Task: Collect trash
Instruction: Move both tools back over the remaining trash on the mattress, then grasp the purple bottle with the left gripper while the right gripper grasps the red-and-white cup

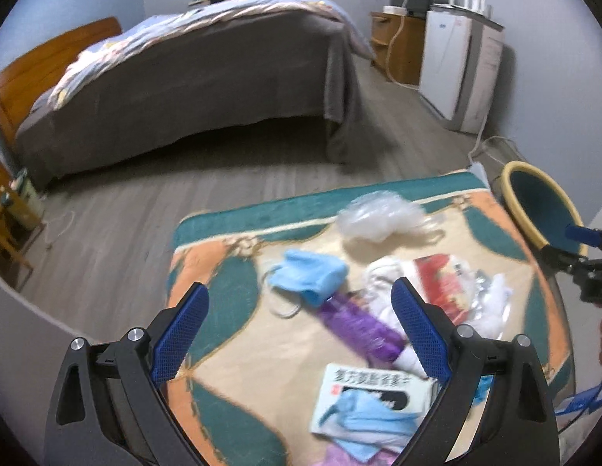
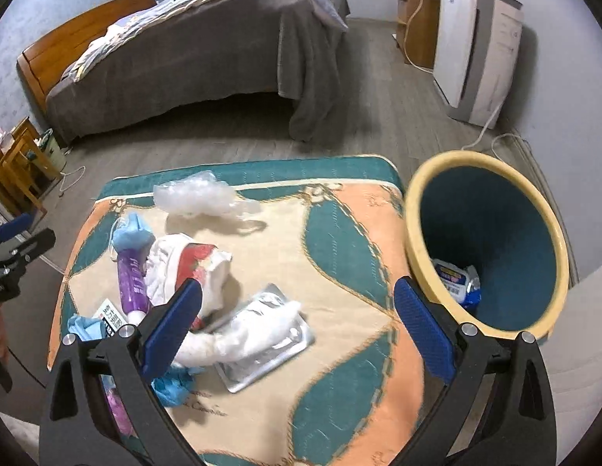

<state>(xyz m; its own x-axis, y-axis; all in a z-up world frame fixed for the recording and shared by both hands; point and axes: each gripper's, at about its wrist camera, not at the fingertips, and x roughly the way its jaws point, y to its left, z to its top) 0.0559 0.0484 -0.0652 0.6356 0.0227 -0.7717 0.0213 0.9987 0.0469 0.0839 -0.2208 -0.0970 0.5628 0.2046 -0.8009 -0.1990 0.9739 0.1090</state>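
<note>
Nearest the left wrist camera, the left gripper point(image 1: 299, 328) has its 2 blue-padded fingers spread wide apart, holding nothing. Beneath and between them lie a white printed box point(image 1: 369, 398) with a blue mask draped on it, and a purple bottle point(image 1: 359, 328) lying on its side. A second blue face mask point(image 1: 310, 275) rests just beyond the bottle, touching its far end. Crumpled clear plastic point(image 1: 380, 215) sits near the far edge of the patterned mat point(image 1: 231, 299).

The right gripper point(image 2: 299, 324) is likewise spread apart and holds nothing. It hangs above the mat, with a flat silver foil pack point(image 2: 269, 343) and white crumpled tissue point(image 2: 258, 330) lying on it, between the fingers. A red-and-white wrapper point(image 2: 196, 258) lies beside the bottle.

The trash bin point(image 2: 417, 240), yellow-rimmed with a teal interior, stands just beside the mat's right edge. 1 blue-and-white packet point(image 2: 456, 277) lies inside the bin at the bottom.

A bed point(image 2: 207, 50) and a white appliance point(image 2: 468, 46) stand well apart from the mat.
</note>
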